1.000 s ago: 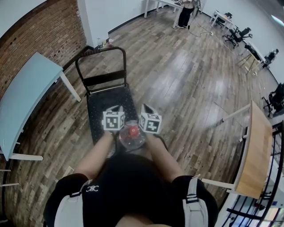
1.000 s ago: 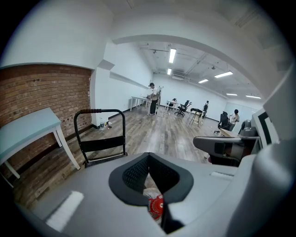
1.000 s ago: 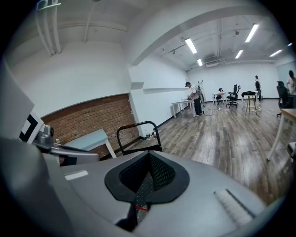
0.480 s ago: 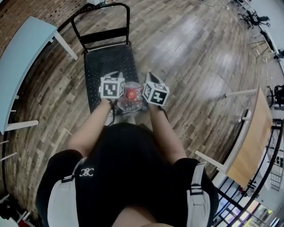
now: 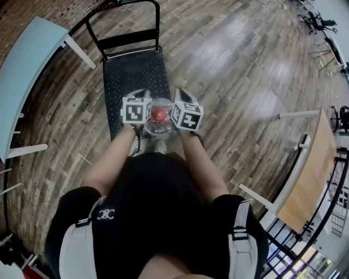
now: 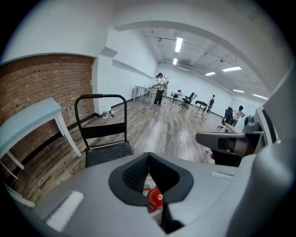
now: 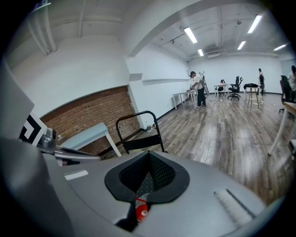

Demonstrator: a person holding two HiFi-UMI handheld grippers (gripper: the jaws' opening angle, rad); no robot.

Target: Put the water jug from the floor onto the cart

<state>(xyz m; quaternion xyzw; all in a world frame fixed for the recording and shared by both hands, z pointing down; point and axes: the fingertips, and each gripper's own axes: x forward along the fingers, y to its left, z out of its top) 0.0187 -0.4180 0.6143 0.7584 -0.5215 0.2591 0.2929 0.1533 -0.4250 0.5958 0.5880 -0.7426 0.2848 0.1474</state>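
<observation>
We are holding the water jug [image 5: 158, 122] between the closed left hand-held gripper [image 5: 139, 101] and the closed right hand-held gripper [image 5: 182, 101], over the cart [image 5: 131, 73].

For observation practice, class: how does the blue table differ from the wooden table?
The blue table has a pale blue top; the wooden table has a light wood top. The blue table stands by the brick wall, left of the cart; the wooden table stands far right, away from the cart. Both have white legs and stand on the floor.
</observation>
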